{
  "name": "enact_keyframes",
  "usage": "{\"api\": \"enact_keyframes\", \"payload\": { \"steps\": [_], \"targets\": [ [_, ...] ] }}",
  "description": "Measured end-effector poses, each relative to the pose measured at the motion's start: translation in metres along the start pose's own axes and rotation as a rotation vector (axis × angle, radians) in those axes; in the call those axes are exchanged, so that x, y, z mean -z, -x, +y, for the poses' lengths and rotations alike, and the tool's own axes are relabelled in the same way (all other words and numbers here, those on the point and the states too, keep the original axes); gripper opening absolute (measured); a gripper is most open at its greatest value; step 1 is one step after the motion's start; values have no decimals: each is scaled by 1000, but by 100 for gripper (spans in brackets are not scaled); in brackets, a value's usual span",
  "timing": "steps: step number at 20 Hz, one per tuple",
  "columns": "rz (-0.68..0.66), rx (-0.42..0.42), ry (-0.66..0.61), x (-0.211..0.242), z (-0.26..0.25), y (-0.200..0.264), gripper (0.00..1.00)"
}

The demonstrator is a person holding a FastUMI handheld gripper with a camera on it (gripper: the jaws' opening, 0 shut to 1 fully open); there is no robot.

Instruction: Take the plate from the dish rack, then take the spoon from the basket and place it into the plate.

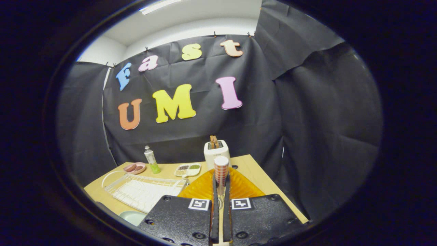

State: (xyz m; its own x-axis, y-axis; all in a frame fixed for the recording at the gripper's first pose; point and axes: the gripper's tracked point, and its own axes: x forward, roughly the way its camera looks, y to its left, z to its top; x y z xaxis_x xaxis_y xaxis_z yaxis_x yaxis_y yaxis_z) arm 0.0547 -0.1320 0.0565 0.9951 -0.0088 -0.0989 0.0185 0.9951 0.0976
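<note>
My gripper (pixel 221 182) is shut on the spoon (pixel 221 170), whose orange-checked handle with a white tip sticks up between the two fingers. Right behind and under the fingers lies the orange ribbed basket (pixel 243 187) on the wooden table. The white wire dish rack (pixel 143 189) sits to the left of the basket. A pale green plate (pixel 132 217) lies on the table in front of the rack, to the left of the gripper body, which hides part of it. The spoon's bowl is hidden between the fingers.
A white toaster (pixel 216 152) with bread in it stands beyond the basket. Along the back of the table (pixel 254 171) are a divided white tray (pixel 187 169), a green-bottomed bottle (pixel 150 159) and a pink dish (pixel 135 167). The table's right edge runs close beside the basket.
</note>
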Motion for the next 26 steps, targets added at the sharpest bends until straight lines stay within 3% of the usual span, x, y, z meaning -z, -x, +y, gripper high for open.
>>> {"api": "enact_keyframes", "payload": {
  "steps": [4, 13, 18, 26],
  "targets": [
    [-7, -57, 3, 7, 59, 33, 10],
    [92, -195, 3, 91, 191, 58, 10],
    [204, -248, -10, 146, 240, 54, 10],
    [302, -290, -19, 186, 272, 54, 14]
  ]
}}
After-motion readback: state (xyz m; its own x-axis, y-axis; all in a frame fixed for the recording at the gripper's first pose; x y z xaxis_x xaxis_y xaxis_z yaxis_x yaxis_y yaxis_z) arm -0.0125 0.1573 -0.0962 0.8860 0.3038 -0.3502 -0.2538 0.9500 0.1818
